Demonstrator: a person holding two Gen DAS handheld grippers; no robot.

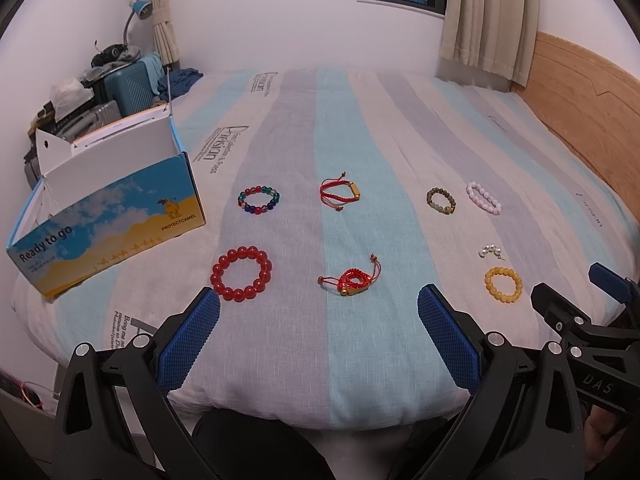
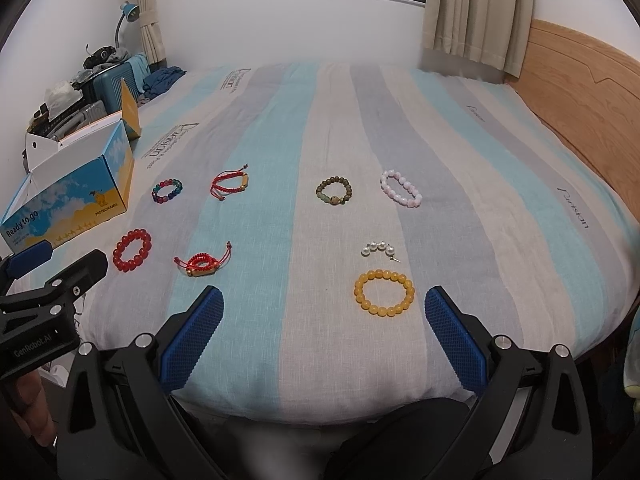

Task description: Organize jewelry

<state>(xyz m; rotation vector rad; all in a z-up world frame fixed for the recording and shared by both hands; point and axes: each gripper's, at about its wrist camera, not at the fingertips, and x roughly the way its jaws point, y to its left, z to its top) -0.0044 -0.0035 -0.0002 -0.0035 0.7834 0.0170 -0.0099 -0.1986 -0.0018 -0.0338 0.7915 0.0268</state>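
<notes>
Several bracelets lie spread on the striped bedspread [image 1: 360, 360]. In the left wrist view: a red bead bracelet [image 1: 241, 273], a multicolour bead one [image 1: 258, 200], two red cord ones [image 1: 340, 193] [image 1: 352, 280], a brown-green one [image 1: 441, 201], a pink one [image 1: 483, 197], a pearl piece [image 1: 491, 251] and a yellow one [image 1: 503, 285]. An open blue-and-yellow box [image 1: 108, 224] stands at the left. My left gripper [image 1: 319, 306] is open and empty near the bed's front edge. My right gripper [image 2: 323, 300] is open and empty, just before the yellow bracelet [image 2: 384, 292].
Suitcases and clutter [image 1: 100, 88] are stacked beyond the box by the wall, under a blue lamp [image 1: 140, 8]. A wooden headboard [image 1: 580, 100] runs along the right side. Curtains [image 1: 484, 16] hang at the back.
</notes>
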